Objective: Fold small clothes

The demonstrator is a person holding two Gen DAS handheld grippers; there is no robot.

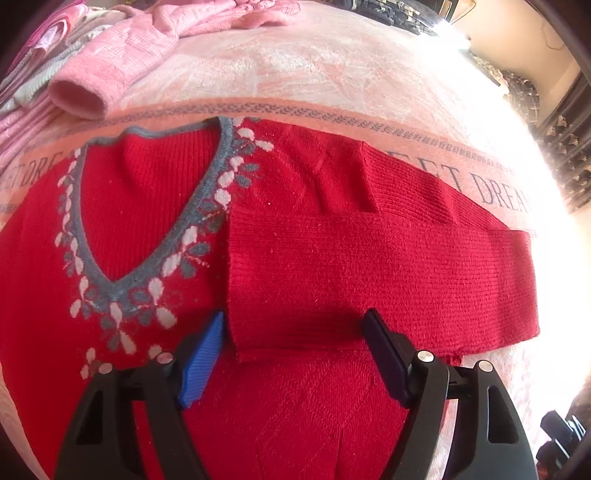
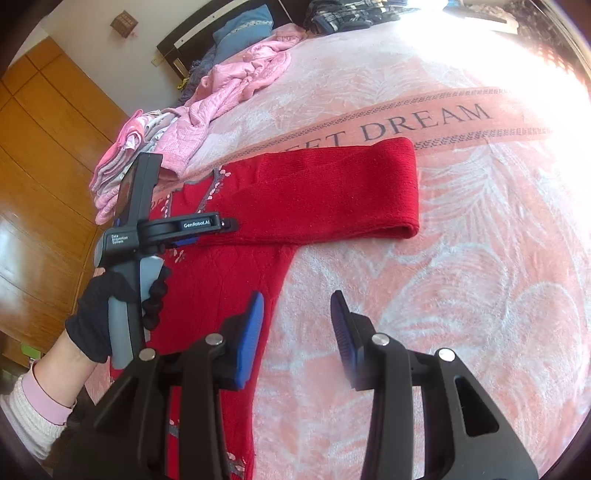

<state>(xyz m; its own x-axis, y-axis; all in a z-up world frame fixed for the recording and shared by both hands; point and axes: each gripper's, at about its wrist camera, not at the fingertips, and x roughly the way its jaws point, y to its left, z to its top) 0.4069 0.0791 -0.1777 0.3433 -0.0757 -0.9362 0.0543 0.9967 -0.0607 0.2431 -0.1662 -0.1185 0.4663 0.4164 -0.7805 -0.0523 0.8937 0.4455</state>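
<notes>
A red knit sweater (image 1: 314, 266) with a grey V-neck and white-and-grey flower trim lies flat on the pink blanket (image 1: 295, 66). One sleeve (image 2: 332, 192) is folded back across the chest, its cuff edge ending near the neckline. My left gripper (image 1: 293, 317) is open and hovers low over that cuff end, holding nothing. The right wrist view shows it from the side (image 2: 221, 223), held by a black-gloved hand (image 2: 99, 314). My right gripper (image 2: 297, 295) is open over the blanket, its left fingertip above the sweater's side edge (image 2: 280, 280).
Pink and pale clothes (image 2: 221, 92) are heaped at the blanket's far left, with dark plaid garments (image 2: 340, 14) at the far end. A wooden wardrobe (image 2: 37, 166) stands to the left. Bare blanket (image 2: 480, 295) printed "DREAM" stretches right of the sweater in strong sunlight.
</notes>
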